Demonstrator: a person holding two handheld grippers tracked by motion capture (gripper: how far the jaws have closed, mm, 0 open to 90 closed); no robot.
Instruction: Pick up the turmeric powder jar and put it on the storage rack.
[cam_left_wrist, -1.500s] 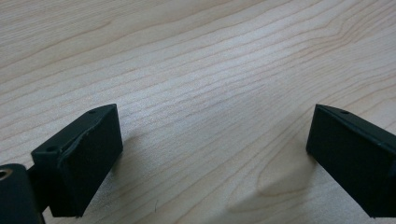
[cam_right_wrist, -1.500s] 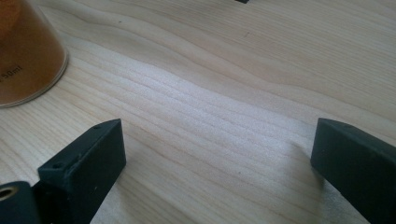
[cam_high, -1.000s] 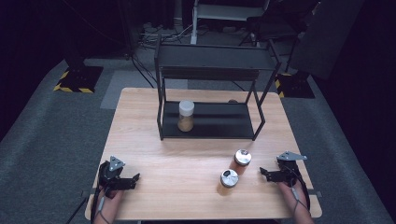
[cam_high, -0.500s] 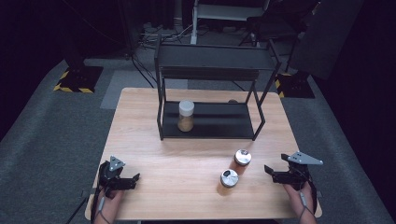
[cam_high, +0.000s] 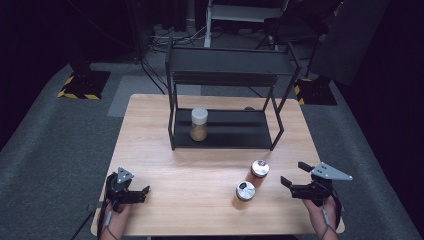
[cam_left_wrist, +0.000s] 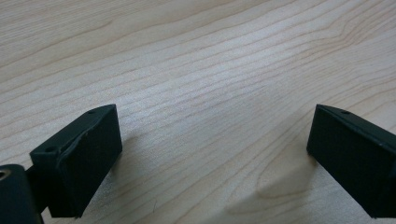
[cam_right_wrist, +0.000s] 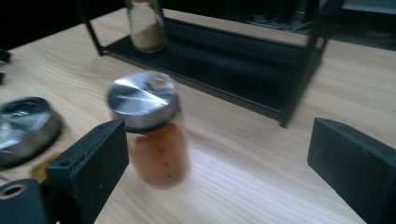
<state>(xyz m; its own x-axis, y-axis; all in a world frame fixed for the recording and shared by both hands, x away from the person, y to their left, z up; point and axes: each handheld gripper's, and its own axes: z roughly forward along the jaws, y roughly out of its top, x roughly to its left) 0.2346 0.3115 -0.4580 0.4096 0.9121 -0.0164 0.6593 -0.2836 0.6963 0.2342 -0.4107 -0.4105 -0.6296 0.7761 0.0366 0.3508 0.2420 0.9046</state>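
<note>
Now right tool (cam_high: 295, 183) spread, empty, just beside red-spice jar (cam_high: 258, 172). Left tool (cam_high: 141, 194) spread, idle on tabletop (cam_high: 200, 170). Could topple jar if approached off-centre.

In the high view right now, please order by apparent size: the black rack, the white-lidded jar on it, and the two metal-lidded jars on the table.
1. Black rack, by far the largest.
2. White-lidded jar, somewhat taller.
3. The two metal-lidded jars and look alike; they also stand nearer the camera, so no ranking between them.
</note>
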